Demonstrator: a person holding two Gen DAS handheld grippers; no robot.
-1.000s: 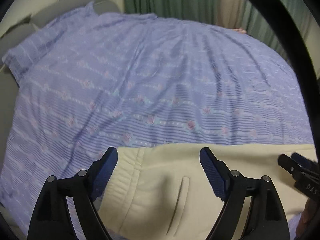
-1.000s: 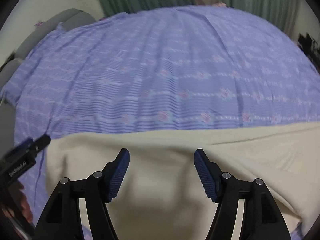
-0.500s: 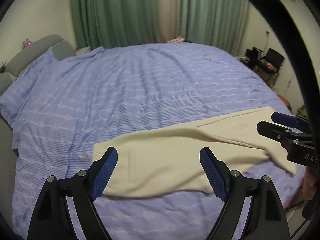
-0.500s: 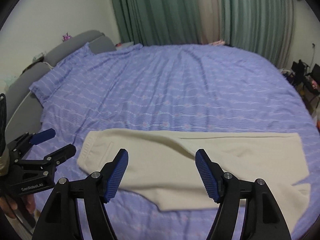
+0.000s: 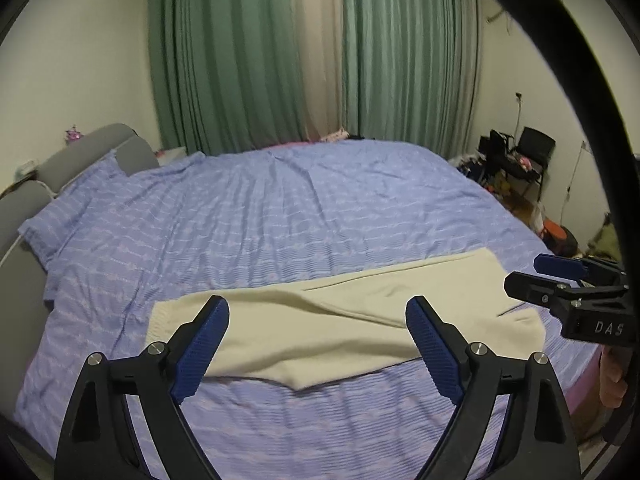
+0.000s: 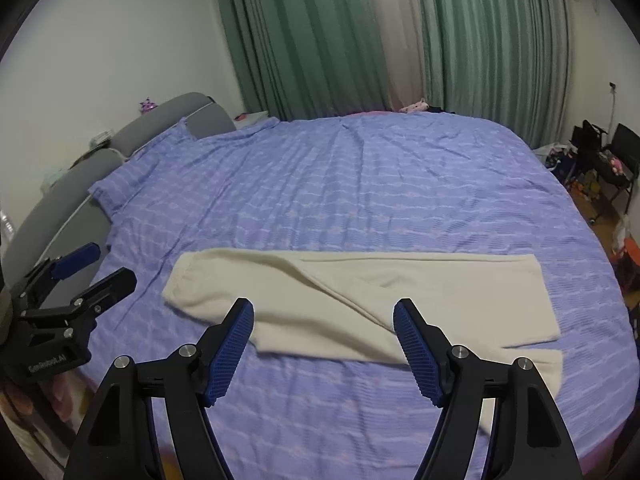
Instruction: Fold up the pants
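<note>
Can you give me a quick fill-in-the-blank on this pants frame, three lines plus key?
1. The cream pants lie on a bedspread coloured ____.
2. The curtains behind the bed are ____.
3. Between the fingers of the left gripper and of the right gripper is ____; both are opening.

Missing words: purple; green; nothing

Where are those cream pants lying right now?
The cream pants lie flat across the near part of the purple bedspread, just beyond the right gripper; their waistband end points left, toward the grey headboard.
</note>
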